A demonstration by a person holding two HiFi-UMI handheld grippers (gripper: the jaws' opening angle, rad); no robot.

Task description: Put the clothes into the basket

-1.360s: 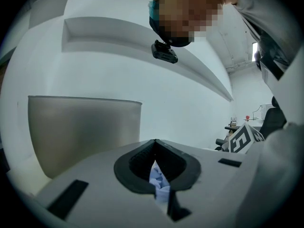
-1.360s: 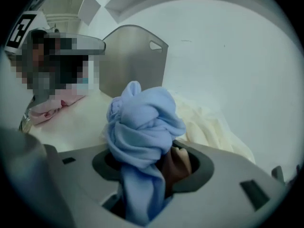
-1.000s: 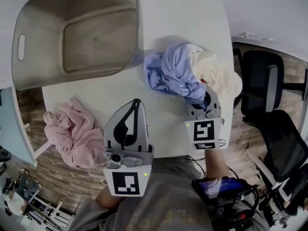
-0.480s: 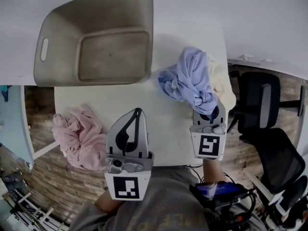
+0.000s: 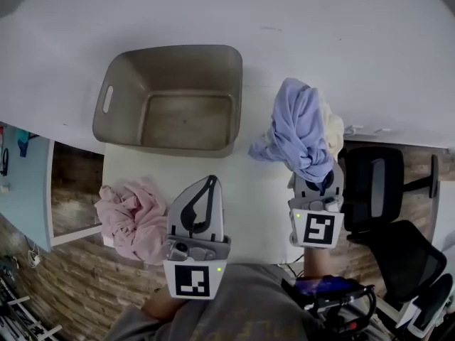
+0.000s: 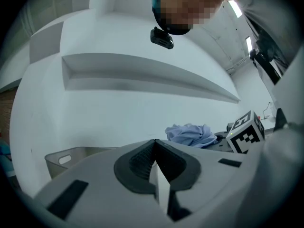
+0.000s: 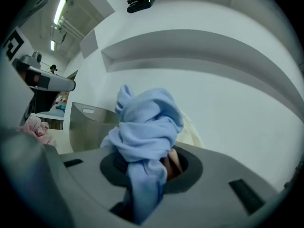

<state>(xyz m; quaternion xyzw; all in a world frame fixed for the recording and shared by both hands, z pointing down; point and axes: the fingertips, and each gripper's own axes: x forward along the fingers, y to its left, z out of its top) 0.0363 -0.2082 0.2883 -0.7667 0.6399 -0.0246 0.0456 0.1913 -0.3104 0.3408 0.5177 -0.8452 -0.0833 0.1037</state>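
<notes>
A grey-beige basket [image 5: 135,85] stands empty at the back left of the white table [image 5: 245,180]. My right gripper [image 5: 316,178] is shut on a light blue garment [image 5: 295,130], held up off the table to the right of the basket; the cloth bunches between the jaws [image 7: 142,141]. A cream garment [image 5: 333,130] lies behind it at the table's right edge. A pink garment [image 5: 131,215] lies heaped on the table's front left corner. My left gripper [image 5: 207,185] hovers over the table's front, shut and empty [image 6: 154,144].
A black office chair [image 5: 373,183] stands right of the table, close to my right gripper. A white wall [image 5: 284,20] rises behind the basket. A brown brick-pattern floor [image 5: 71,201] shows to the left, beside the table's edge.
The right gripper has lifted the blue garment off the table, away from the cream one. The head view has pulled back, so the basket and table sit lower in the frame.
</notes>
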